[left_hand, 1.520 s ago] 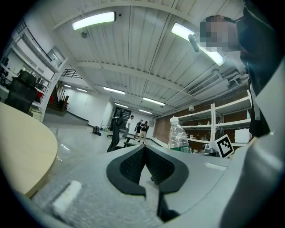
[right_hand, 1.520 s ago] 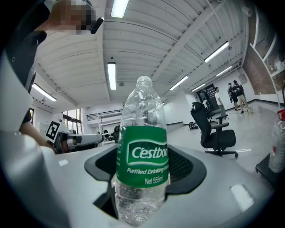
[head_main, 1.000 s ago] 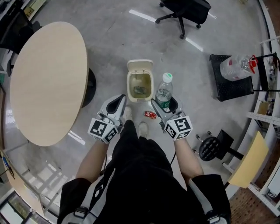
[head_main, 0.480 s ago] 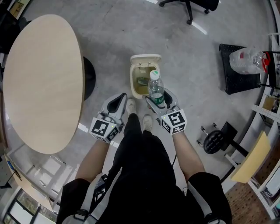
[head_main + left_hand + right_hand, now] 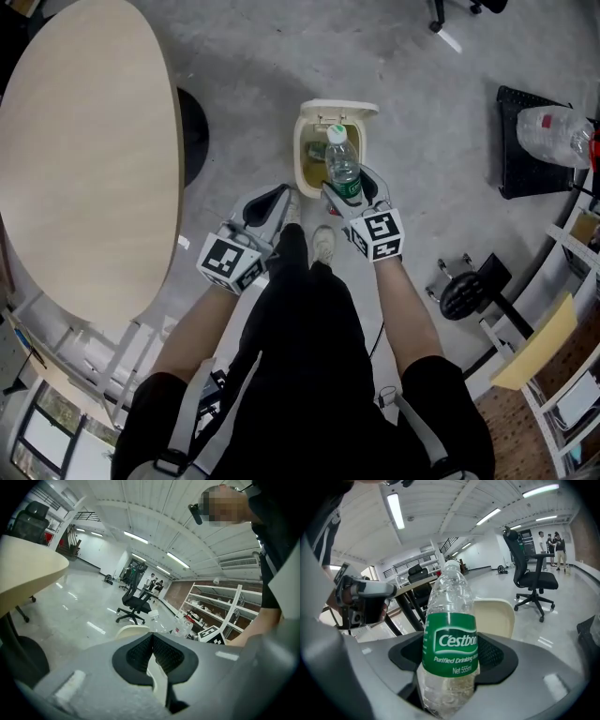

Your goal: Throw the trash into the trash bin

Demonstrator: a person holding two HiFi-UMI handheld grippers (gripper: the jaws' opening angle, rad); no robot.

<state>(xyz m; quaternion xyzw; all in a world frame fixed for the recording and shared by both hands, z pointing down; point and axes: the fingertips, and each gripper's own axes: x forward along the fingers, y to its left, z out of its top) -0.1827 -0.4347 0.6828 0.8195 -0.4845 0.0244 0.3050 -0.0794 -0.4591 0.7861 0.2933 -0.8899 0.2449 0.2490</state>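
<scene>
a grey polished concrete floor (image 5: 234, 75) fills the head view, with a round pale wooden table (image 5: 84, 159) at the left. a small cream plastic trash bin (image 5: 301, 159) stands on the floor just ahead of the person's pale shoes (image 5: 323, 246), its lid flipped back.

the right gripper (image 5: 349, 186) has its jaws wide and clamped on a clear plastic water bottle (image 5: 343, 173) with a green label, gripped on the lower body. the bottle's long axis is close to upright, white cap on top, leaning a little away from the person. the left gripper (image 5: 278, 197) is closed on nothing, its pads meeting at the tips, and sits beside the bin's near left corner.

what matters for the drop is that the bin lies ahead of and below the right gripper. seen from above, the bottle overlaps the bin's open mouth near its right-hand edge. the right hand is plainly the nearer one and the only one loaded.

the head view gives that overlap but not how high the bottle hangs above the rim. the right gripper view shows the grip on the label and the cream lid upright just behind the bottle, while the mouth itself is hidden under the jaws. the left gripper view adds only its own closed pads and the lid's edge beyond them.
</scene>
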